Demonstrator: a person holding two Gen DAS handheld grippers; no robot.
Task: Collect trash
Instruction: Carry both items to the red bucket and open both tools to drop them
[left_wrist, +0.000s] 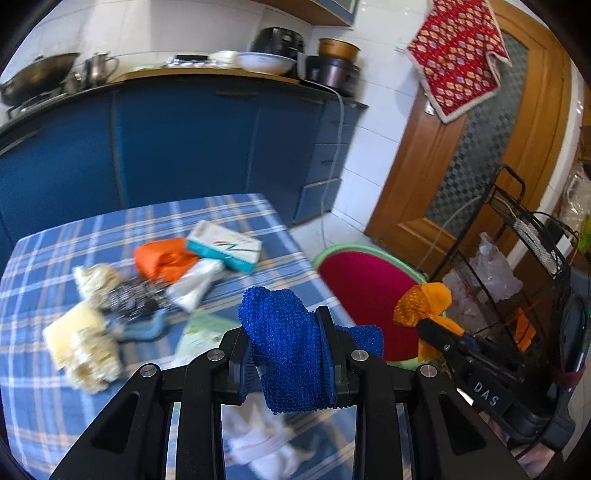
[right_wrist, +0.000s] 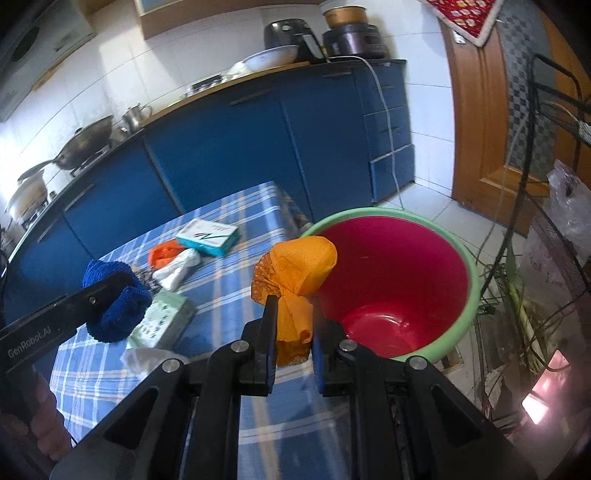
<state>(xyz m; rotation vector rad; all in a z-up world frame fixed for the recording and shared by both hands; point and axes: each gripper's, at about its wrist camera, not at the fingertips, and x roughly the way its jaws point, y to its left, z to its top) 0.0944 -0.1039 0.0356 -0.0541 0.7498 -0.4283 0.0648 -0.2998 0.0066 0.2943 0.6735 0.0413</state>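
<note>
A blue knitted cloth (left_wrist: 291, 354) is grasped by the left gripper (left_wrist: 291, 354) over the checked bench (left_wrist: 74, 406). An orange cloth (right_wrist: 295, 280) is clenched in the right gripper (right_wrist: 293, 328), beside the red bucket (right_wrist: 472, 280).

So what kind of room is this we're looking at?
Most likely a home kitchen: blue base cabinets under a countertop, a wok on a stove, and a rice cooker plugged in by the tiled wall.

Bright daylight — white wall tiles (right_wrist: 88, 110) glare; fisheye bends the edges into dark corners, and motion blur softens the table (left_wrist: 44, 280) clutter.
</note>
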